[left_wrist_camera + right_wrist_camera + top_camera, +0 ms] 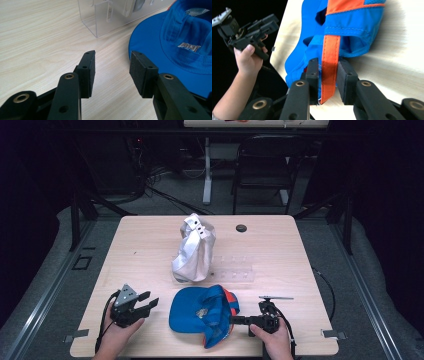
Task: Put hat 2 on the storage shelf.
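Note:
A blue cap point(200, 312) with orange trim lies near the table's front edge, between my two grippers. My right gripper point(235, 320) comes in from the cap's right side. In the right gripper view its jaws point(328, 67) are shut on the cap's orange strap point(330, 57), with blue fabric bunched at the left pad. My left gripper point(150, 299) is held just left of the cap, pointing toward it. Its jaws point(112, 70) stand open over bare wood with nothing between them, and the cap's brim point(150, 37) lies just ahead to the right.
A white drawstring bag point(195, 252) stands at the table's middle, behind the cap. A clear plastic holder point(232, 272) lies beside it and appears ahead in the left gripper view point(107, 15). A small black disc point(241, 228) sits near the far edge. A chair point(265, 165) stands beyond the table.

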A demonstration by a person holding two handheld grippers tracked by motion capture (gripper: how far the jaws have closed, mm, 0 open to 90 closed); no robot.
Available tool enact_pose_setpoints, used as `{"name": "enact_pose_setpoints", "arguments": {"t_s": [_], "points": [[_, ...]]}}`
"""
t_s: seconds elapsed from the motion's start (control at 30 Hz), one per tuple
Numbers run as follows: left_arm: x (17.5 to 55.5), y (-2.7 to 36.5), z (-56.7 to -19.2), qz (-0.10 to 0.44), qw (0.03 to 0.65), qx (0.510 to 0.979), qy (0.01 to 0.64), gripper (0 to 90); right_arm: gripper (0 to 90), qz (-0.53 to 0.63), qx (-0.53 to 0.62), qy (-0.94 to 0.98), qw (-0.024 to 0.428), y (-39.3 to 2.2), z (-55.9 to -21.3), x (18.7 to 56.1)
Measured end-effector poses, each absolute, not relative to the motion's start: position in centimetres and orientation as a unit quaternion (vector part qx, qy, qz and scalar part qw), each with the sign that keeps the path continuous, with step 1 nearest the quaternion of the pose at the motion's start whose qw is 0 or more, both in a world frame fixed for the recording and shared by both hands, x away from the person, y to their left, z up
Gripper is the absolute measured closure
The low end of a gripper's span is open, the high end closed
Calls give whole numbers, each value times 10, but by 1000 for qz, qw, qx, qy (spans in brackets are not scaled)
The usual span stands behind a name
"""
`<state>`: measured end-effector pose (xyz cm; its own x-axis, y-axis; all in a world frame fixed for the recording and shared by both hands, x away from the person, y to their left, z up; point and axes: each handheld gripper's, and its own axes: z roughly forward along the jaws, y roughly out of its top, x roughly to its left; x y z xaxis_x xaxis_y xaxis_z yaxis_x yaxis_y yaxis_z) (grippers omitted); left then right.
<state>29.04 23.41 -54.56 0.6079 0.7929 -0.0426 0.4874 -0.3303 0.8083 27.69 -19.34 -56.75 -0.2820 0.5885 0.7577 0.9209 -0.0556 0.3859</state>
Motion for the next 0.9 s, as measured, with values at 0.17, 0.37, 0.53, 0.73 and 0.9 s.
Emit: {"name": "enact_pose_setpoints", "arguments": {"t_s": [0.17,0.37,0.53,0.73,0.9], "points": [[290,233,-546,183,413,796,402,567,771,-460,-595,-637,171,-196,-566,277],[291,234,-546,184,412,797,401,567,772,-444,-610,-638,156,-194,-562,276],[290,233,-546,187,411,798,399,567,773,-434,-604,-650,154,-194,-560,277],[291,232,-547,188,408,799,400,567,775,-436,-608,-649,139,-197,-552,279],[292,233,-547,186,411,798,400,567,774,-437,-615,-643,132,-201,-549,279]]}}
